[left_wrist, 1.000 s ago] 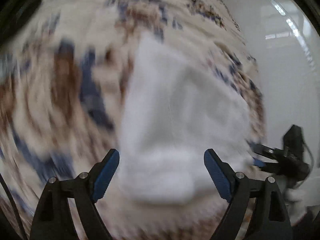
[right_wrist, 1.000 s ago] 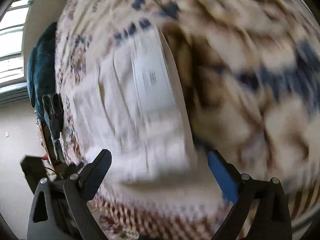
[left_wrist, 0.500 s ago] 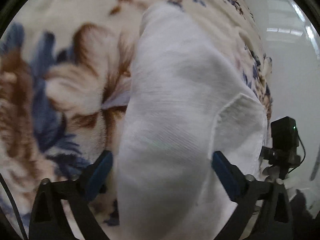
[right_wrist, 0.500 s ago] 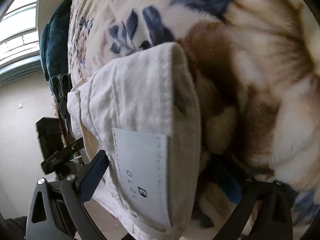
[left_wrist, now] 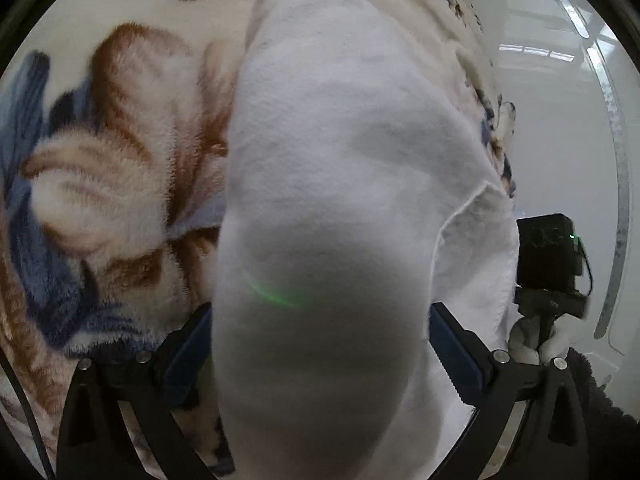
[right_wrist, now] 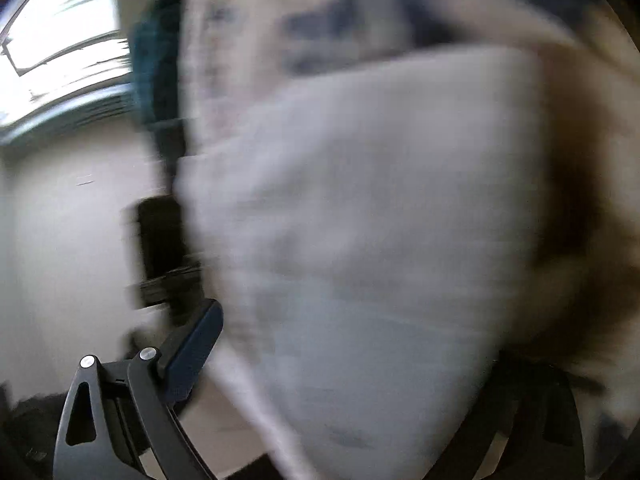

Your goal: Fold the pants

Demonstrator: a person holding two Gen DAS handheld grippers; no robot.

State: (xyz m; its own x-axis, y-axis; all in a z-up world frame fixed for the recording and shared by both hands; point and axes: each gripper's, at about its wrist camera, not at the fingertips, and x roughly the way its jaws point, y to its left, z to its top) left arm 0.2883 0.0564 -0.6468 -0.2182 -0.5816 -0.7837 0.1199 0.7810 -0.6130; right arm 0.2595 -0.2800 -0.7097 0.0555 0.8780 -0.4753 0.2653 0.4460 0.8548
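The white pants [left_wrist: 320, 200] lie folded on a fluffy blanket [left_wrist: 104, 184] printed with brown and blue flowers, which covers what looks like a bed. In the left wrist view the bundle runs from the near edge far up the middle of the picture, with a curved seam showing on its right part. The left hand-held gripper [left_wrist: 316, 344] is spread as wide as it goes, and its jaws have just been opening. The thick near end of the pants sits between the two blue pads; the cloth hides their tips, and I cannot tell whether they press on it. To the right, past the edge of the blanket, the other gripper's black body [left_wrist: 548, 256] shows against a pale floor, with a hand [left_wrist: 528, 340] around its grip.

The right wrist view is badly blurred. The pants [right_wrist: 368, 240] fill its middle and right. Of the right hand-held gripper [right_wrist: 348, 344] only the left finger [right_wrist: 192, 348] is clear, standing just beside the cloth; the right finger is hidden behind the fabric. Whether this gripper holds the pants cannot be told. A bright window [right_wrist: 60, 48] lies far left.
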